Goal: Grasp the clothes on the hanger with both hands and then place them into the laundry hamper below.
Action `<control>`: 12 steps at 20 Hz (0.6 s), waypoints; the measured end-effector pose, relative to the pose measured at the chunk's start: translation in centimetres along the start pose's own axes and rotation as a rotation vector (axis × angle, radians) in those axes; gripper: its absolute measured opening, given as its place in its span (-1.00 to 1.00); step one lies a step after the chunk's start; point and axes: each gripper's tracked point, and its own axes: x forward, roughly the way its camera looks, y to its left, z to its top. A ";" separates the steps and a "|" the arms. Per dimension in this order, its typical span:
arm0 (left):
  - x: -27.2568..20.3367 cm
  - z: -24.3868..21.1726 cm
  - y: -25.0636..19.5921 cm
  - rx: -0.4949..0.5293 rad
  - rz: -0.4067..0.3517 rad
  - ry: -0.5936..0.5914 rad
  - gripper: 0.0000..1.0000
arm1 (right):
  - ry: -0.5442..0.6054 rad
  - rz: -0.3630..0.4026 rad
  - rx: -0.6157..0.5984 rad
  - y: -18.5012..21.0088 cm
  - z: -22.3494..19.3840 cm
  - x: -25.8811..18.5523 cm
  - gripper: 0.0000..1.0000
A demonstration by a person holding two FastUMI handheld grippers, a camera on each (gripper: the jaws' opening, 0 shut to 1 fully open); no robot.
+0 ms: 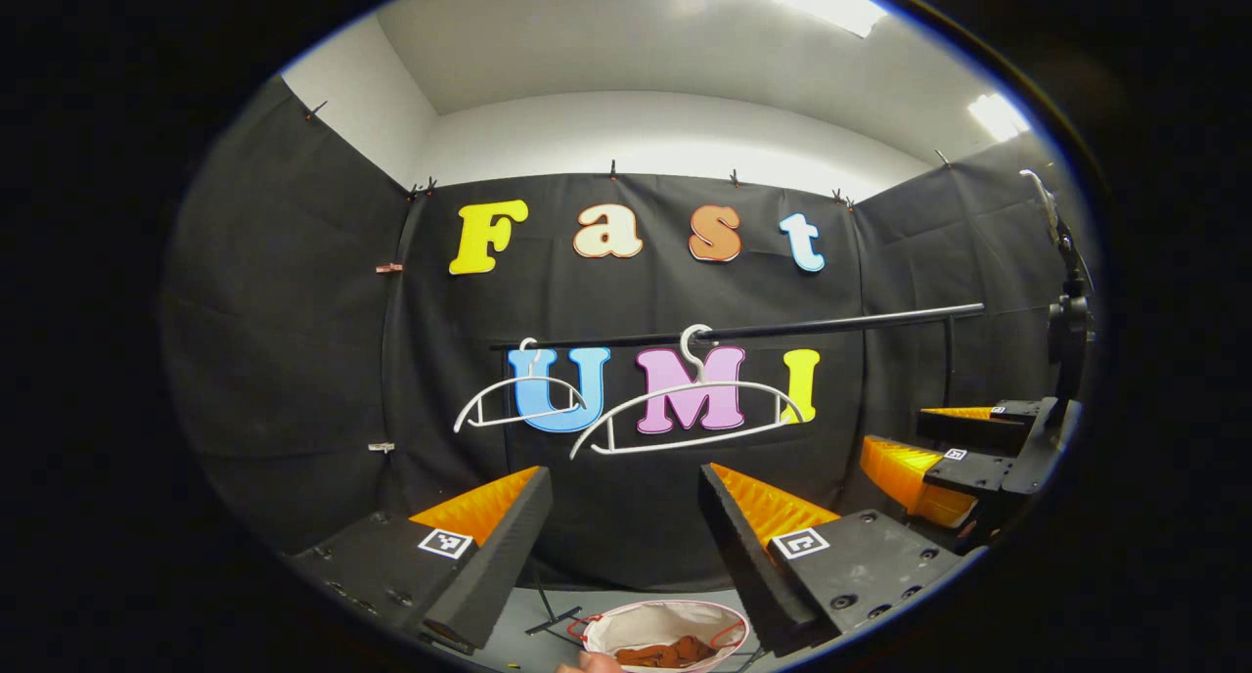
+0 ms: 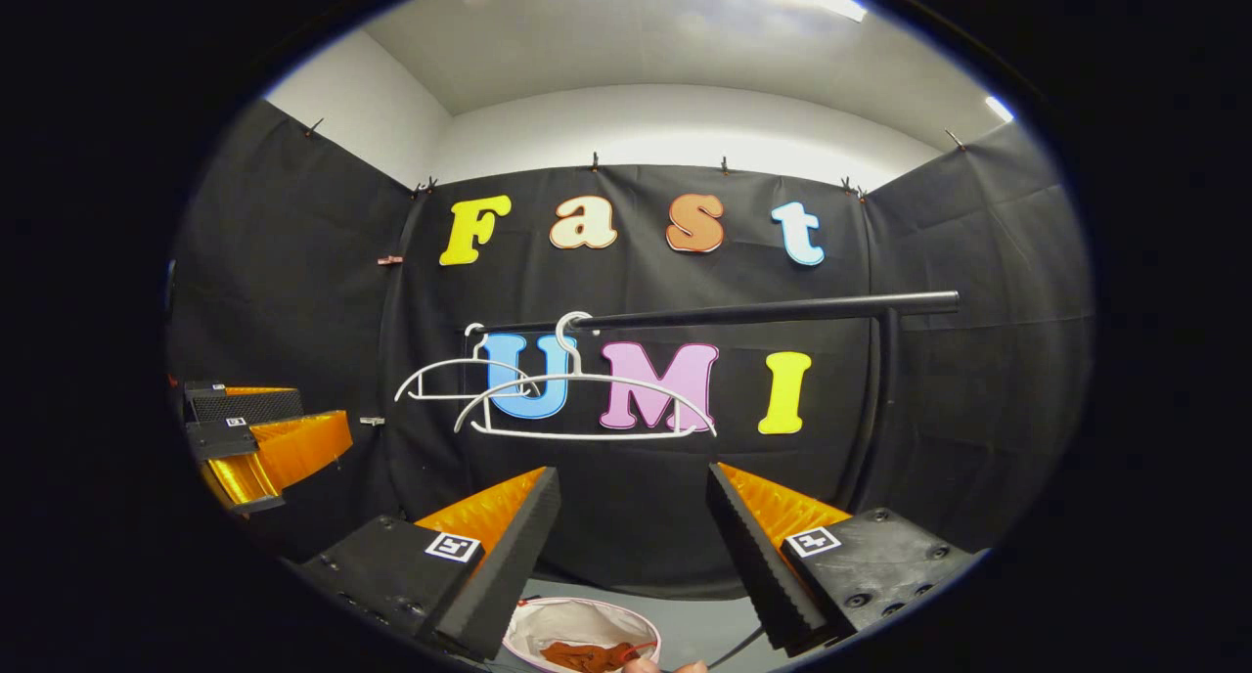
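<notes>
Left gripper [image 1: 624,516] wide open, empty. Two bare wire hangers [image 1: 685,414] hang on a dark rail [image 1: 831,326]. Below sits the round hamper [image 1: 626,626], pale lining, rumpled orange clothes [image 1: 665,651] inside (folds soft). Right gripper [image 2: 634,516] also gaping, empty; its view catches the rail's upright post [image 2: 885,389].

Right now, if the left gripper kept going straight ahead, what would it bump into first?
Probably the nearer white hanger on the rail, which sits ahead, just above the open left gripper. If it passes under, the black cloth wall comes next. Depth is hard to judge.
</notes>
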 end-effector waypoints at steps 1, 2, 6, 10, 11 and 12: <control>0.0 -0.1 0.1 -0.001 0.002 0.001 0.90 | 0.000 0.001 0.002 0.0 0.0 0.0 0.95; 0.0 0.0 0.1 0.000 0.005 -0.001 0.90 | -0.002 0.003 0.002 0.0 0.0 0.1 0.95; 0.1 -0.1 0.0 0.002 0.007 0.001 0.90 | -0.007 -0.001 -0.007 -0.2 0.1 0.1 0.94; 0.0 -0.1 0.1 0.005 0.010 0.001 0.90 | -0.006 -0.003 -0.006 -0.2 0.0 0.2 0.94; 0.1 -0.2 0.2 0.007 0.011 0.002 0.90 | -0.006 -0.002 -0.006 -0.1 0.0 0.3 0.94; 0.0 -0.2 0.2 0.009 0.011 0.004 0.90 | -0.006 -0.003 -0.004 -0.1 0.0 0.3 0.94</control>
